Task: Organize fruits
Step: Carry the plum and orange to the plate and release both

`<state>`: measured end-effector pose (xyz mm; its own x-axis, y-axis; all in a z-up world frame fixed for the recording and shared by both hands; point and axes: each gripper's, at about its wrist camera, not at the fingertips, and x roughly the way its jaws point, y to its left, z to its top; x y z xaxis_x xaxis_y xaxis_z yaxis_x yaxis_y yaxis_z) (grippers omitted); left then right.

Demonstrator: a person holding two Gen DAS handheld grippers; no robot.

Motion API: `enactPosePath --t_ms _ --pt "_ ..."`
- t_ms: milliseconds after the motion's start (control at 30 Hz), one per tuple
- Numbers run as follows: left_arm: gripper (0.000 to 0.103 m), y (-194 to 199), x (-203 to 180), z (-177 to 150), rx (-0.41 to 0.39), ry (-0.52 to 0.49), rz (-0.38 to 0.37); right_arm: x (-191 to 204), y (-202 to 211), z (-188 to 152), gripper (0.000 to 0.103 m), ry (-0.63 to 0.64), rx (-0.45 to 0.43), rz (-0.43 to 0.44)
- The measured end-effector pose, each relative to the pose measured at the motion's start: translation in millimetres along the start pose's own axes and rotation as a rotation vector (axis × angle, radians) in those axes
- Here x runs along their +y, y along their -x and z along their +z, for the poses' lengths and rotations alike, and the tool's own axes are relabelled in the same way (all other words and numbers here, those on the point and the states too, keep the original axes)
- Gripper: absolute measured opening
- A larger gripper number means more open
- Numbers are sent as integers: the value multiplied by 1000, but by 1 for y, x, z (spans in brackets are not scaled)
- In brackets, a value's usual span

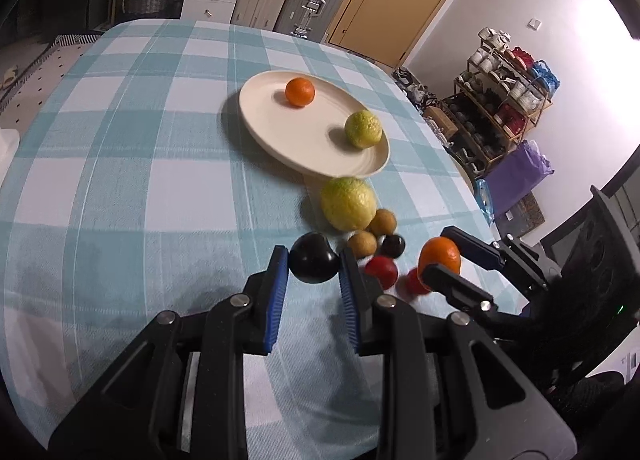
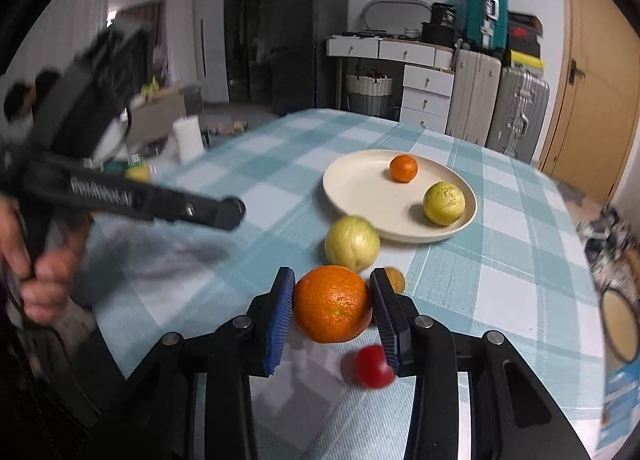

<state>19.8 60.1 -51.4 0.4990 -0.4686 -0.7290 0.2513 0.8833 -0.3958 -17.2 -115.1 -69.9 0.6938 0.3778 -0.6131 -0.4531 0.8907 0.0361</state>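
Left tongs (image 1: 314, 266): clamped on a dark plum (image 1: 313, 263), both blue pads against its sides, just above the checked worktop (image 1: 120, 139).

Right tongs (image 2: 332, 302): clamped on an orange (image 2: 333, 303), pads pressing either flank. The fruit looks clear of the cloth, with its shadow beneath. Blur at the edges of the right view suggests the hand is in motion.

Plate (image 1: 280, 139) sits mid-worktop beyond the loose fruit. It holds a small orange (image 1: 300, 91) on the far side and a green citrus (image 1: 363, 128) near the right rim, with bare space between and to the left.

Still on the cloth: a large yellow-green citrus (image 1: 348, 203) just short of the plate rim, two brown round fruits (image 1: 362, 244), a small dark fruit (image 1: 393, 246), and red fruits (image 1: 381, 271) close by the right tongs.

Step in hand, as I judge it: carry both held fruits to the plate.

- Lift the orange enough to clear the large citrus, which lies straight on the path to the plate.
- Set down on the bare left part; round fruit rolls, so lower until it touches before easing the pads.
- Keep the two tongs apart over the plate, one delivery at a time.
- The plum looks smooth and gripped near its widest part; hold it level, no sudden tilt.
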Motion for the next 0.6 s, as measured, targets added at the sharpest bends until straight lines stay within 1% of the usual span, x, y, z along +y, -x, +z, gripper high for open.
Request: enactPosePath --t_ms 233,467,600 --pt "23 -14 -12 32 -12 -26 -13 -24 0 24 40 -113 -40 76" --pt "23 -33 -16 80 -18 -27 -34 -55 -16 57 40 -199 -64 144" --pt "23 -48 -13 109 -20 -21 -24 -77 -29 78 40 -243 -74 181"
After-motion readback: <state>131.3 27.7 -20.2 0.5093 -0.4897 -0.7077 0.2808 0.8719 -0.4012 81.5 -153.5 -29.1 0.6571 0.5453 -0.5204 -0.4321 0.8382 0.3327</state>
